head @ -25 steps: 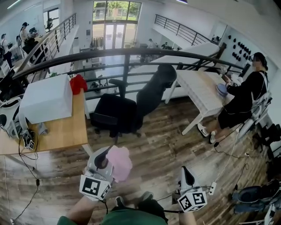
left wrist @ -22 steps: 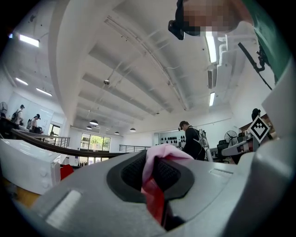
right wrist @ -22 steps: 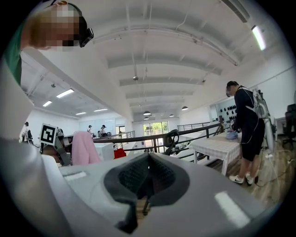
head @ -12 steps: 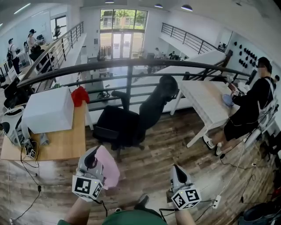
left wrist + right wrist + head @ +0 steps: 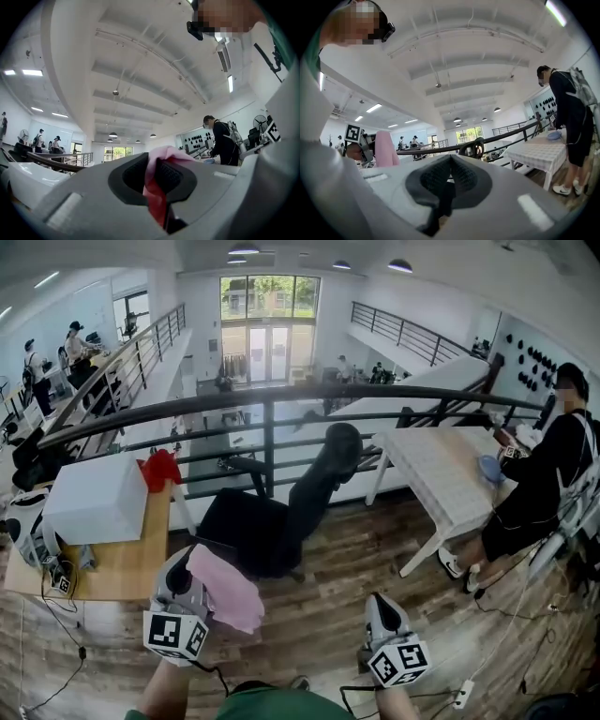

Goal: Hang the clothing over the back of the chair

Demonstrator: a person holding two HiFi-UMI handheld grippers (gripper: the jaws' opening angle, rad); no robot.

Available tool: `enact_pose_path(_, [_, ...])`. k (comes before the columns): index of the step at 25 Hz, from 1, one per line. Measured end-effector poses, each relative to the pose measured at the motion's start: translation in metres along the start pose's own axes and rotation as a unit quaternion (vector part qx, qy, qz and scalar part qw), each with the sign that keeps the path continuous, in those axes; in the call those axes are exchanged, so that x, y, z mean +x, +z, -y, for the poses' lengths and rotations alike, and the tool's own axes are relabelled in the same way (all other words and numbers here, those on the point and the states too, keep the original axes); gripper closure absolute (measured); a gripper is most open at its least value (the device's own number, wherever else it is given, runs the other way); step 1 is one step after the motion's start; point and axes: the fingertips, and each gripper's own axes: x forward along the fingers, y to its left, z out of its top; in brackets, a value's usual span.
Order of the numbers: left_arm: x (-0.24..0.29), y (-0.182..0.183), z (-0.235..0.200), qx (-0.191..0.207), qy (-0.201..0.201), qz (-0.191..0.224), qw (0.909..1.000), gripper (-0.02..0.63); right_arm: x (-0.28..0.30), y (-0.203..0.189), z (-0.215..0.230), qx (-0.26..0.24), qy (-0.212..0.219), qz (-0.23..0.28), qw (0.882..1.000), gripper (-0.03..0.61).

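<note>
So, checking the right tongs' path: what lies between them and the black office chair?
Only bare wood-plank floor, seen in the head view, separates the right tongs from the black office chair.

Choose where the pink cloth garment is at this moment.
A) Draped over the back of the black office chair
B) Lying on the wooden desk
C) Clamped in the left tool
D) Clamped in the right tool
C: the left gripper view shows the pink cloth garment pinched in the shut left tool, and the black office chair has nothing pink on its back.
</note>
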Motion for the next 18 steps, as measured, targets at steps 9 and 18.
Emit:
enact_pose_path(9, [0.053, -0.011, 0.036, 0.015, -0.017, -0.007, 0.9997, 0.585, 0.016, -0.003, 0.059, 0.013, -0.011, -0.01, 1.0, 0.588])
enact_pose_path(18, [0.158, -0.041, 0.02, 0.001, -0.032, -0.012, 0.9994, 0.584, 0.067, -0.008, 0.112, 0.016, -0.058, -0.027, 0.998, 0.588])
